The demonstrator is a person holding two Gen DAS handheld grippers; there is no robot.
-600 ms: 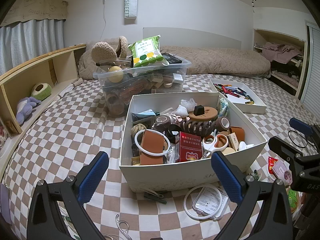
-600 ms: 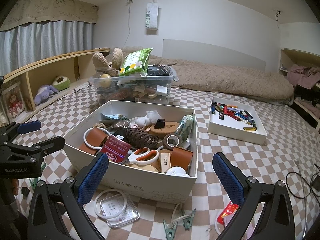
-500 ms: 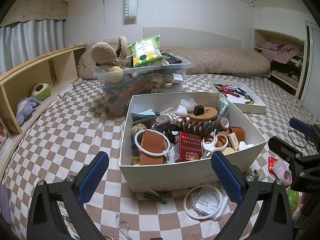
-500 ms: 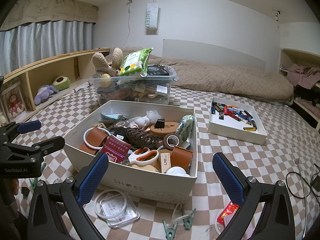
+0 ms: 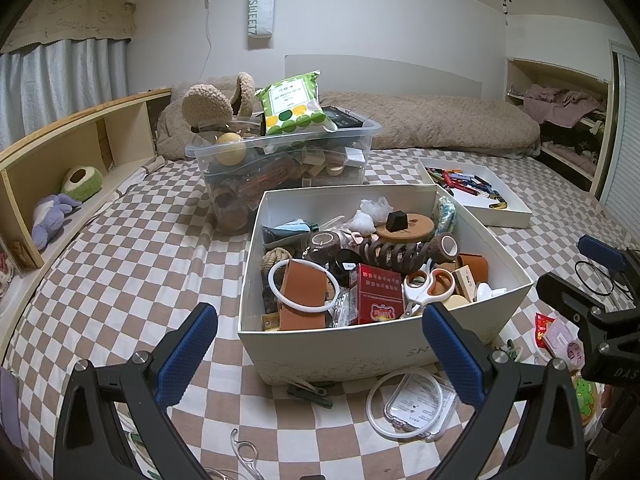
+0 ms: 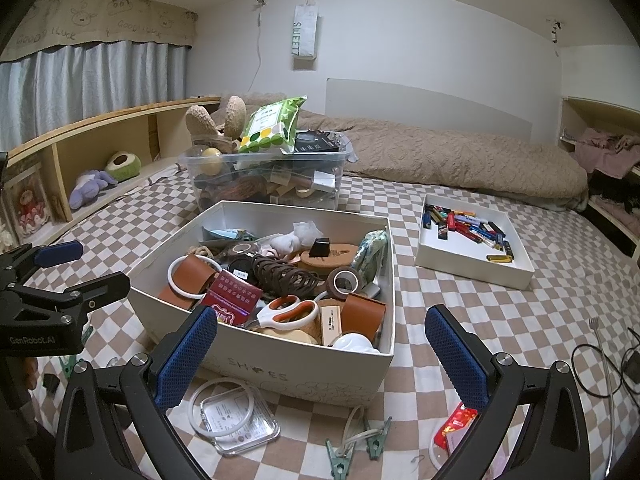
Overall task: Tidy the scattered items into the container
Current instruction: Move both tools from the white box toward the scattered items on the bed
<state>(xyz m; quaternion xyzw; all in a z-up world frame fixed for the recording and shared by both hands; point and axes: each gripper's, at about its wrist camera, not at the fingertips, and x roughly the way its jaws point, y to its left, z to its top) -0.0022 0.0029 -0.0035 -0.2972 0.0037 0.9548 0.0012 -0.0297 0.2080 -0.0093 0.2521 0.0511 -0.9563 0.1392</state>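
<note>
Two hand-held grippers up over a checked bed [image 5: 120,272], both tipped down a bit. Left hand-held gripper [image 5: 320,354] wide open, nothing between its blue pads. Right hand-held gripper [image 6: 322,354] wide open too, holding nothing.

In the middle of the bed, a big white box [image 5: 332,354], packed with small things: red packet [image 5: 380,300], scissors [image 6: 286,314], tape roll [image 6: 344,280], white ring [image 5: 302,286]. Behind it and touching it, a clear bin [image 5: 280,156] piled high. Off to the right, well apart, a flat white tray [image 6: 472,268] of small coloured sticks.

Still loose on the bed, just in front of the box: clear packet with a ring [image 6: 232,414], green clips [image 6: 356,444], dark clip [image 5: 310,390], red wrapper [image 6: 456,426].
</note>
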